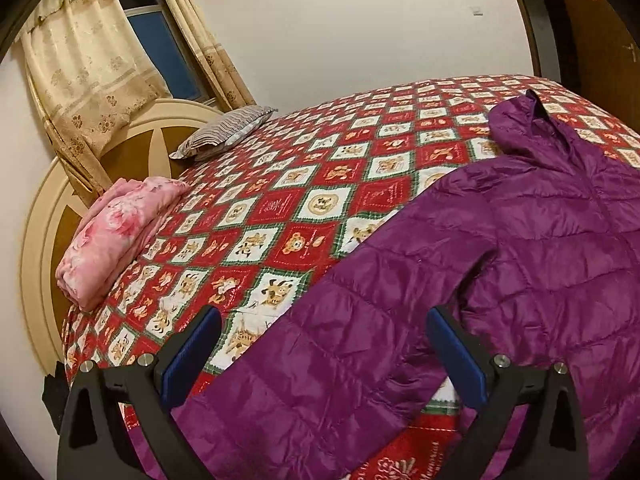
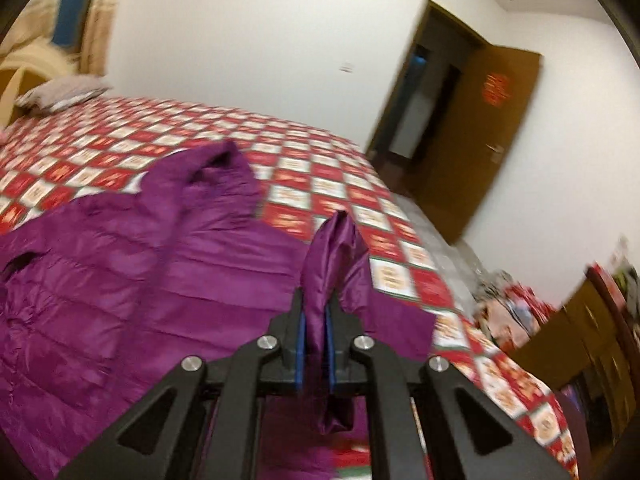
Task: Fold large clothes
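At the far left of the left wrist view, a curtain (image 1: 80,80) hangs beside a window (image 1: 160,36), with a cream and brown headboard (image 1: 44,216) below it. Against the headboard lie a folded pink blanket (image 1: 116,236) and, farther back, a striped grey pillow (image 1: 224,136). Both rest on the bed's red, white and green checked quilt (image 1: 304,184). Toward the right, a purple padded jacket (image 1: 540,248) is spread flat on the quilt, hood pointing to the far edge of the bed, one sleeve (image 1: 304,368) running down toward the camera. The left gripper (image 1: 324,320) hovers above that sleeve with its blue-padded tongs wide apart; nothing is between the pads.

From the right wrist, the picture is blurred. The jacket (image 2: 120,280) fills the left half, its hood (image 2: 220,168) bunched on the quilt (image 2: 328,184). In the middle, the right gripper (image 2: 318,304) has its tongs pressed together on a fold of the jacket's purple fabric, which sticks up beyond the tips and hangs below the pads. To the right stands an open brown door (image 2: 492,140) with a red decoration on it, and at the far right a wooden cabinet (image 2: 580,340), with a blurred heap beside it that cannot be made out.
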Demonstrator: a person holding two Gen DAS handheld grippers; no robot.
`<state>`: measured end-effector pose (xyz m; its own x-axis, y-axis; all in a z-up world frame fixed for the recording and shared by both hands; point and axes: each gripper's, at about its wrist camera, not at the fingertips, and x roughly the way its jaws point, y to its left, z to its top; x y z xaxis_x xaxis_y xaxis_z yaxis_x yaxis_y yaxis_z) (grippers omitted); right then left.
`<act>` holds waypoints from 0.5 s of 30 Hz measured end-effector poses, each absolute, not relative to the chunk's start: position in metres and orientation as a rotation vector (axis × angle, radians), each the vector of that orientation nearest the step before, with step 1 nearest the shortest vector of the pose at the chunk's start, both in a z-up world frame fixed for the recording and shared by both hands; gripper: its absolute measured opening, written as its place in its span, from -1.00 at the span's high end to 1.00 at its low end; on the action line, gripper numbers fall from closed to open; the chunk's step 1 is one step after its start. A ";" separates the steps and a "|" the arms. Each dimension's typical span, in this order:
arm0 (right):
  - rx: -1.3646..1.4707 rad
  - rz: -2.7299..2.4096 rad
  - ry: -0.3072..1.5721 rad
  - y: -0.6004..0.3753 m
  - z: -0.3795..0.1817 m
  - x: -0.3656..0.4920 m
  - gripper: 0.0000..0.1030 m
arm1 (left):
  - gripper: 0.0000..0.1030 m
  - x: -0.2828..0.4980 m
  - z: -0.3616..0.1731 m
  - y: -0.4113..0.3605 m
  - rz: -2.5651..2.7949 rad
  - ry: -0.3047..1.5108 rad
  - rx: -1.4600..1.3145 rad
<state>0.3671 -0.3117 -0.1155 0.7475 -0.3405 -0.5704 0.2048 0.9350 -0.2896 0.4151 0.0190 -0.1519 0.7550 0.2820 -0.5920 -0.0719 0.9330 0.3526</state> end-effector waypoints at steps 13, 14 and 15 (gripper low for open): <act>-0.206 -0.039 0.735 -0.206 -0.173 0.402 0.80 | -0.98 0.439 -0.160 0.021 0.244 0.720 0.343; -0.189 0.001 0.733 -0.200 -0.171 0.400 0.66 | -0.98 0.439 -0.158 0.018 0.249 0.713 0.351; -0.172 0.034 0.729 -0.197 -0.168 0.396 0.50 | -0.98 0.438 -0.156 0.017 0.251 0.709 0.352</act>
<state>0.3962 -0.1971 -0.1682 0.7461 -0.0284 -0.6652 -0.0910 0.9854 -0.1442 0.4381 0.0169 -0.1565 0.7332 0.3408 -0.5884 -0.1050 0.9117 0.3972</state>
